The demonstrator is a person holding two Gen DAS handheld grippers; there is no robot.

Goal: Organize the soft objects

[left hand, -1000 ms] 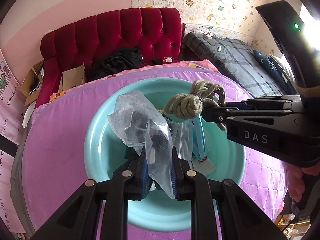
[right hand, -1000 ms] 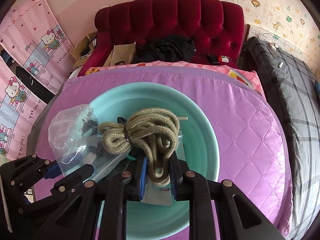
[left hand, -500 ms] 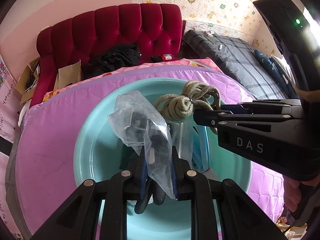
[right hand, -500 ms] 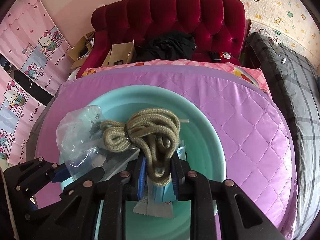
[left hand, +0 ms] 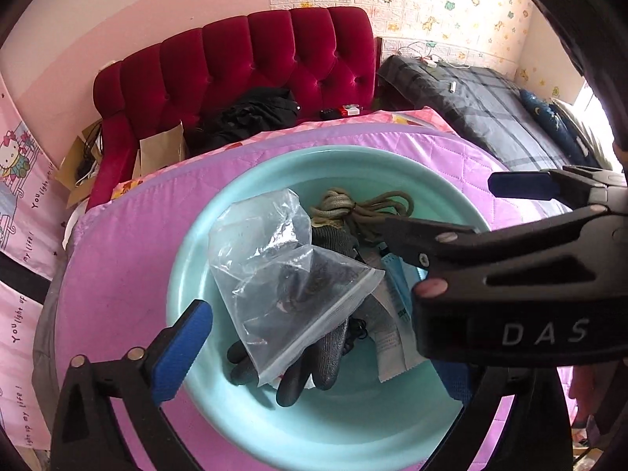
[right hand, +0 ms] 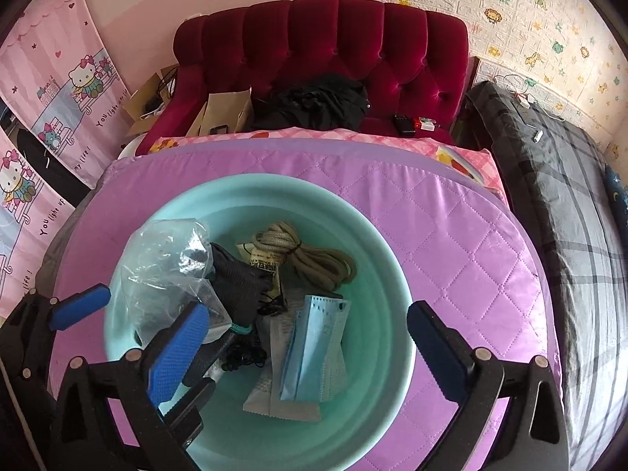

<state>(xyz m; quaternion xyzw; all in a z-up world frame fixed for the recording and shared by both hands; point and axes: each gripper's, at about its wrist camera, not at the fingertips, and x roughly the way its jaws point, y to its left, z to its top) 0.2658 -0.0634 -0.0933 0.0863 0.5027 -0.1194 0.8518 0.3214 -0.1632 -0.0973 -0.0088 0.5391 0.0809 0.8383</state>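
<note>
Both grippers, left gripper (right hand: 129, 322) and right gripper (right hand: 308, 347), just opened wide, empty, over the basin (right hand: 384, 259) holding rope (right hand: 314, 259), plastic bag (left hand: 282, 274), gloves (left hand: 325, 353), mask (right hand: 314, 349).

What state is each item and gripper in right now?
left gripper: open, jaws just opened, empty
right gripper: open, jaws just opened, empty
plastic bag: lying in basin on the gloves
rope: bundled, lying in basin
face mask: lying in basin
basin: upright on pink quilt

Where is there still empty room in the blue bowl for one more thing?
Bare floor shows in the basin along its right wall, beside the rope and mask, and along the near rim. The left half is crowded by the plastic bag and glove.
</note>
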